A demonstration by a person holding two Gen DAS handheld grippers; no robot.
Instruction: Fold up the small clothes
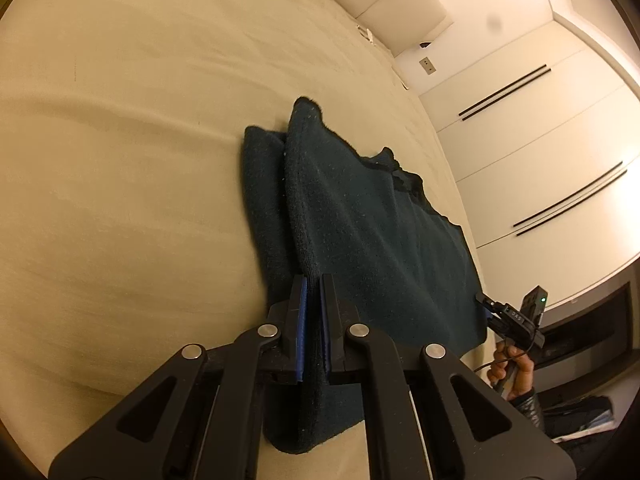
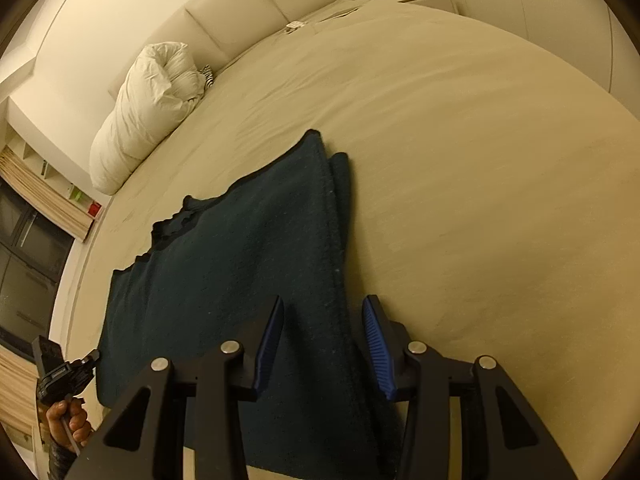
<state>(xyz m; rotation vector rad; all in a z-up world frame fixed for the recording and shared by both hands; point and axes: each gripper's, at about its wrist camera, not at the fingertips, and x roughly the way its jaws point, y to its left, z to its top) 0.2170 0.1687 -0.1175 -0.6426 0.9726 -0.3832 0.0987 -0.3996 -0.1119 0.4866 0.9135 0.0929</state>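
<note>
While the dark green cloth [image 1: 360,240] is lying flat on the beige bed [image 1: 120,160], the left gripper [image 1: 313,292] is pinching its folded edge tight between the blue pads [image 1: 301,320]. Over on the other corner, the right gripper [image 2: 323,316] is sitting with its jaws apart, straddling the cloth edge but not squeezing it. White pillow [image 2: 144,112] is lying off near the headboard.

We see a garment [image 1: 360,232] flat on the bed [image 1: 120,160], duvet [image 2: 148,108] behind it, headboard [image 2: 224,12] beyond.
</note>
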